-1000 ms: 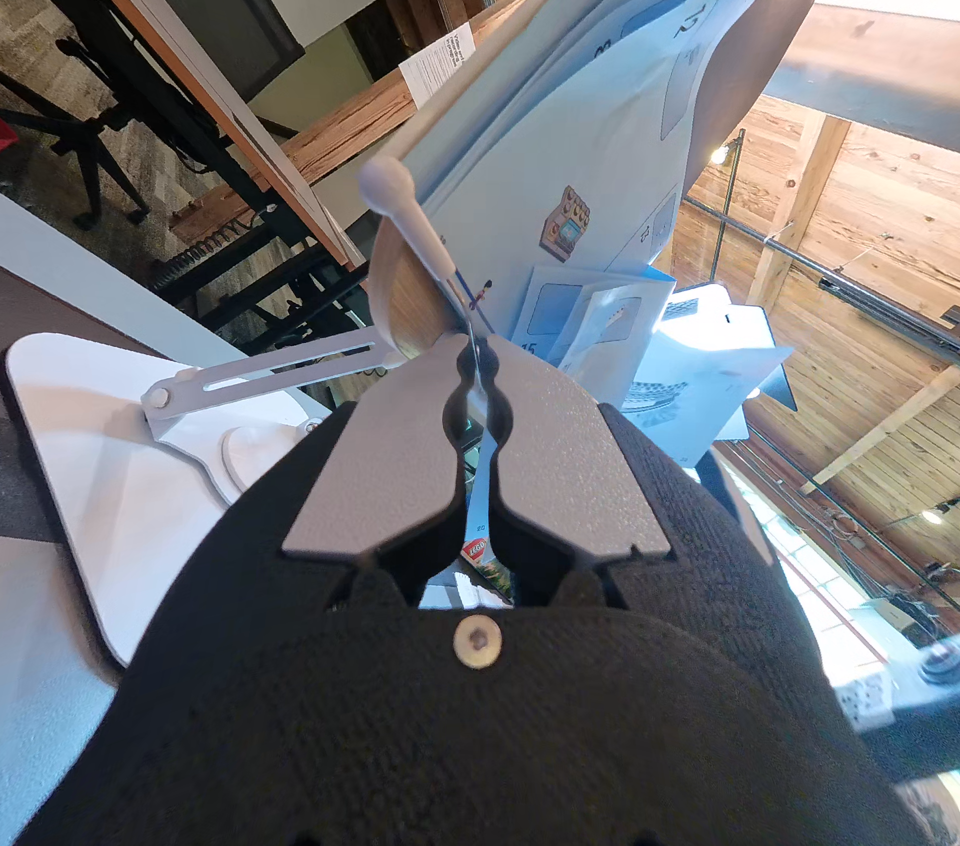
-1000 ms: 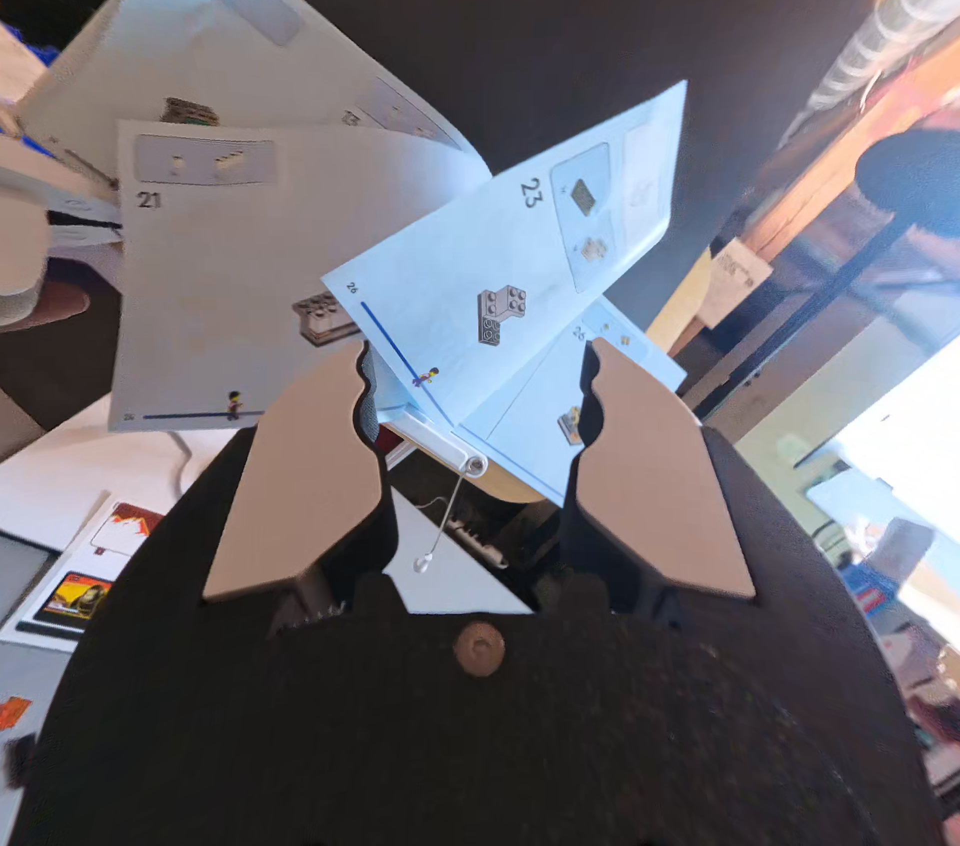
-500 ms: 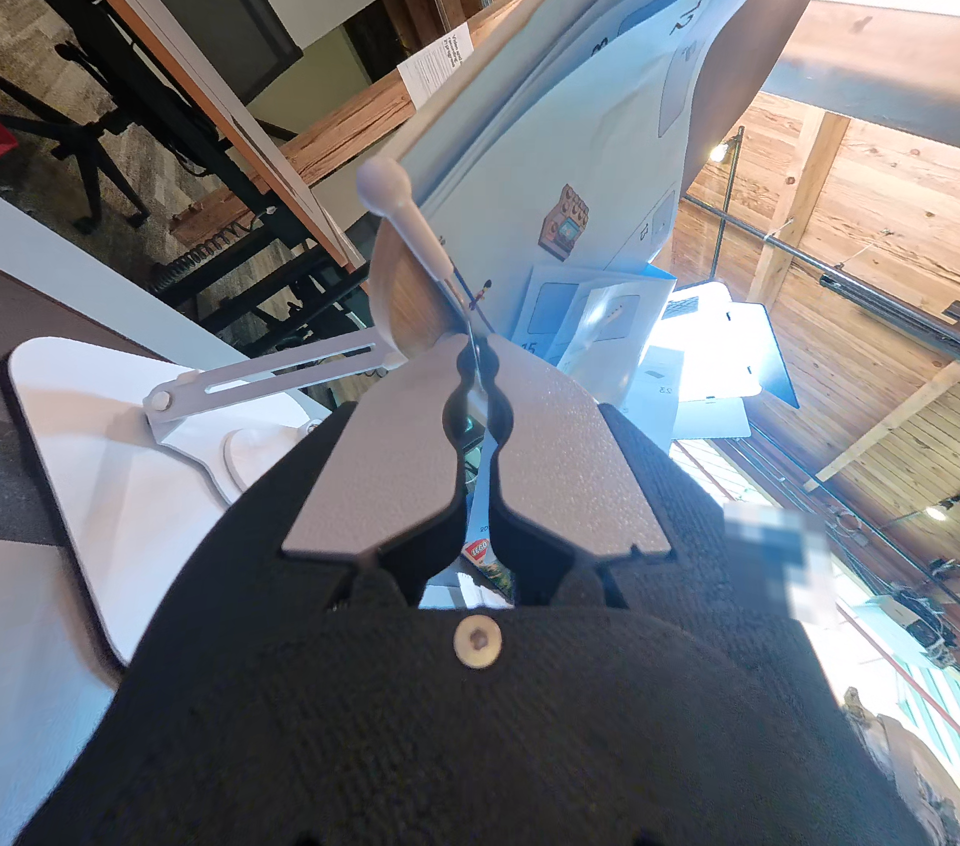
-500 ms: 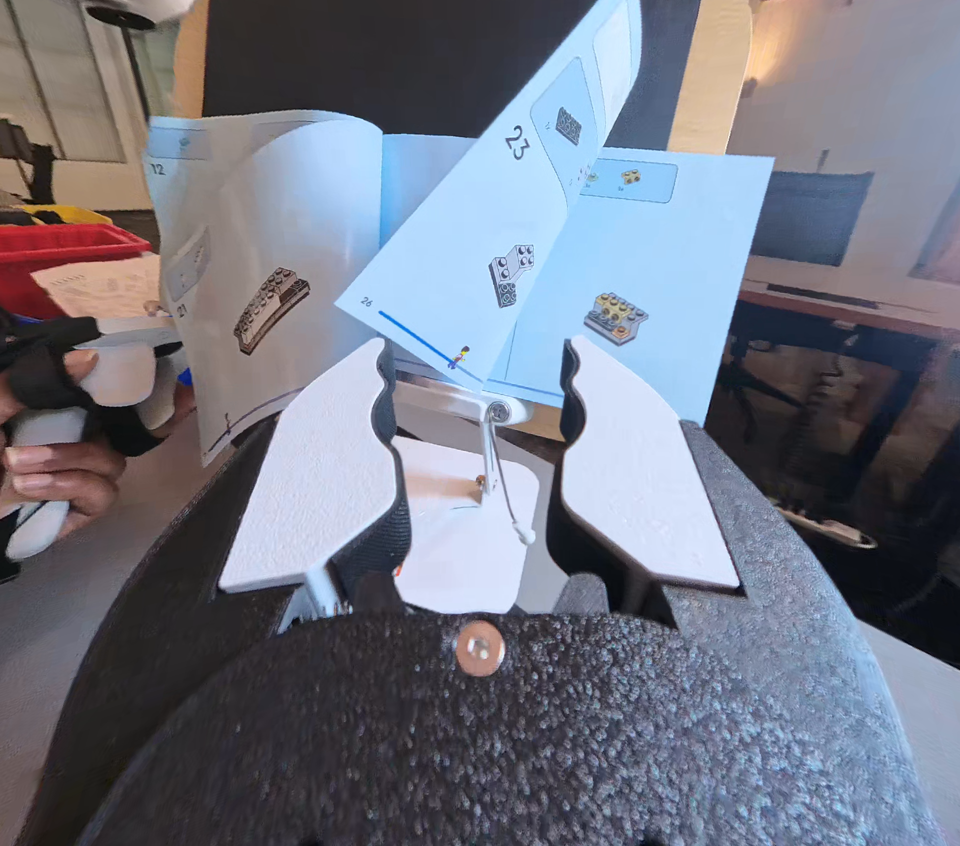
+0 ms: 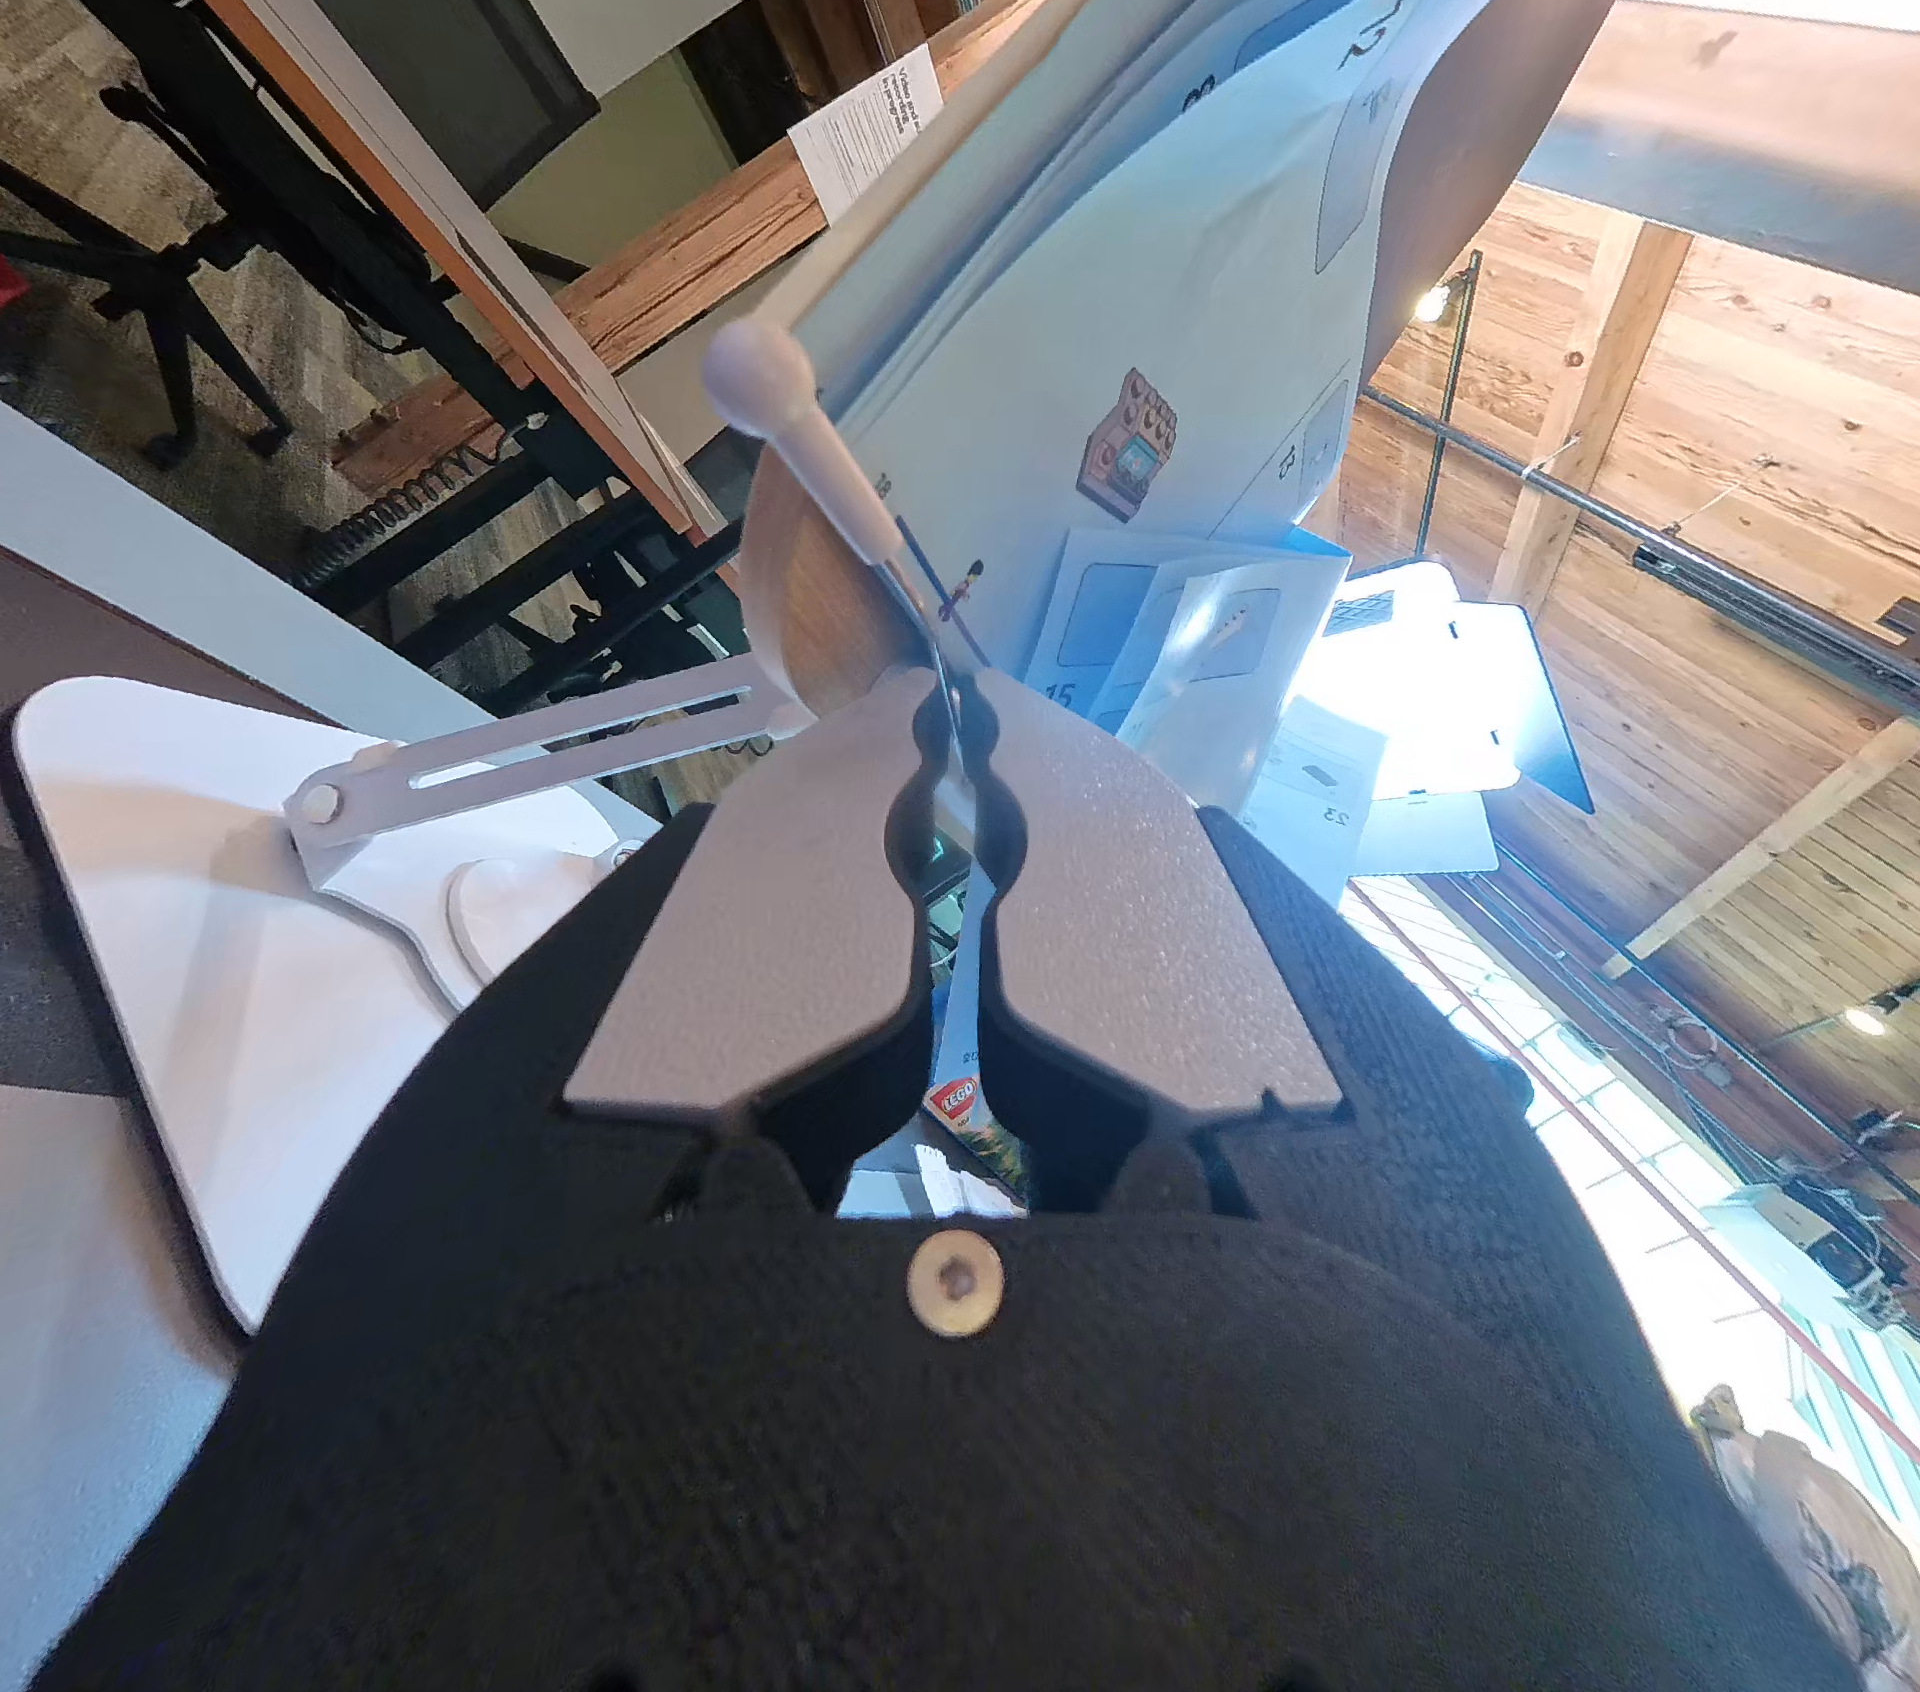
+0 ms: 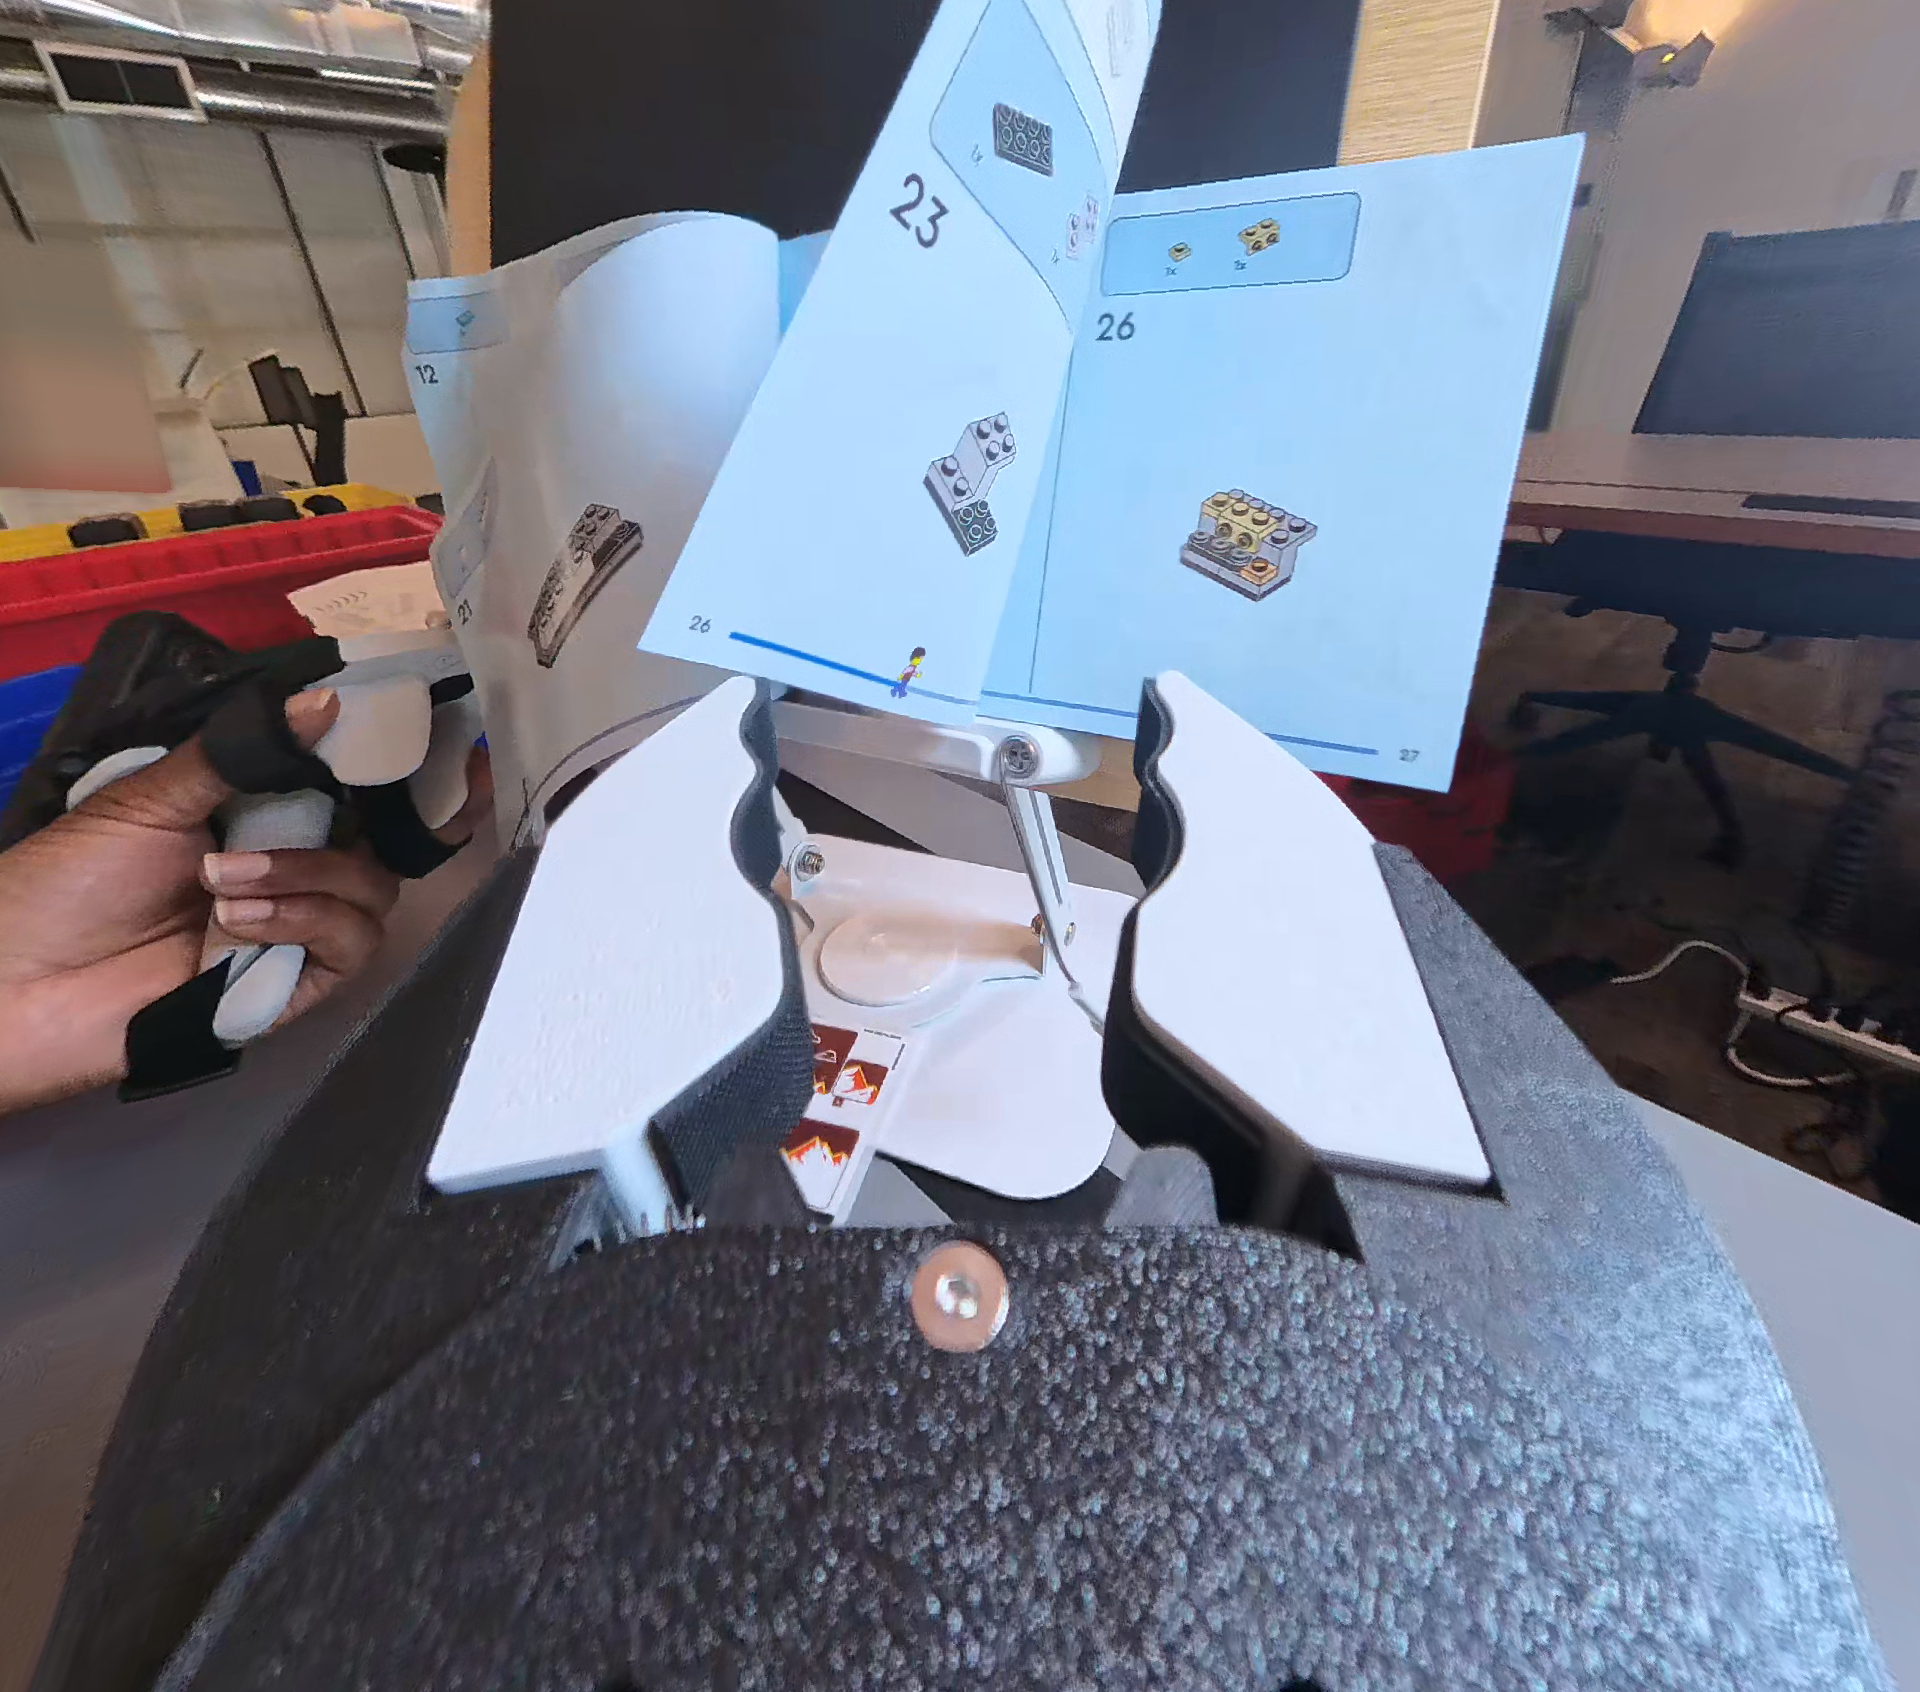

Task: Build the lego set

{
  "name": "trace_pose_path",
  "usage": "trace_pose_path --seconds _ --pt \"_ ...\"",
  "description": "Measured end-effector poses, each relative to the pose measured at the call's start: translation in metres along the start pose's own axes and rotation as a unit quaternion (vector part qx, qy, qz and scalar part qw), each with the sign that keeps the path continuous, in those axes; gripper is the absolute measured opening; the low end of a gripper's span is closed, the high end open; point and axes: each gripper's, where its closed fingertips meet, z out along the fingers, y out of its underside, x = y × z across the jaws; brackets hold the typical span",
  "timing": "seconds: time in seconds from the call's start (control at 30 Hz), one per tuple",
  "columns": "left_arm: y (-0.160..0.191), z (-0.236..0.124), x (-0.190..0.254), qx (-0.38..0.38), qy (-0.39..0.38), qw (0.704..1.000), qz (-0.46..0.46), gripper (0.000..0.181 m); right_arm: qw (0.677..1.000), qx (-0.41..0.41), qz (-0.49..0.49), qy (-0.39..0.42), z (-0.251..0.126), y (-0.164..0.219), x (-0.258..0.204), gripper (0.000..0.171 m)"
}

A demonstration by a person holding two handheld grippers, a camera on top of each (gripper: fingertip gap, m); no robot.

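right wrist view shows the instruction booklet propped on a white stand just beyond the right gripper, whose jaws gape wide and hold nothing. left gripper is pinched on the stand's wire page clip and a page edge at the booklet's left. i judge a tug could tear that page or tip the stand, and the loose middle pages, fanned upright, could flop and lose the place.

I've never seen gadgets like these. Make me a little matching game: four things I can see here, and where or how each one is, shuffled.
Things
1. left claw
2. right claw
3. booklet
4. red bin

States or places
A. open, holding nothing
B. in the background, far left in the right wrist view
C. shut on a page edge of the booklet
D. propped up on the white stand

Pairs: 1-C, 2-A, 3-D, 4-B
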Motion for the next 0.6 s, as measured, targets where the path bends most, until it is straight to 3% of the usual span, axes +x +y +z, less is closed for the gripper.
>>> trace_pose_path --seconds 0.3,0.6 --pt "0.0 0.0 0.0 0.0 0.0 1.0 -0.001 0.001 0.999 0.011 0.027 0.017 -0.007 -0.004 0.016 0.062" --pt "0.0 0.0 0.0 0.0 0.001 1.0 -0.003 0.001 0.996 0.018 0.087 -0.019 -0.015 0.0 0.021 0.054"
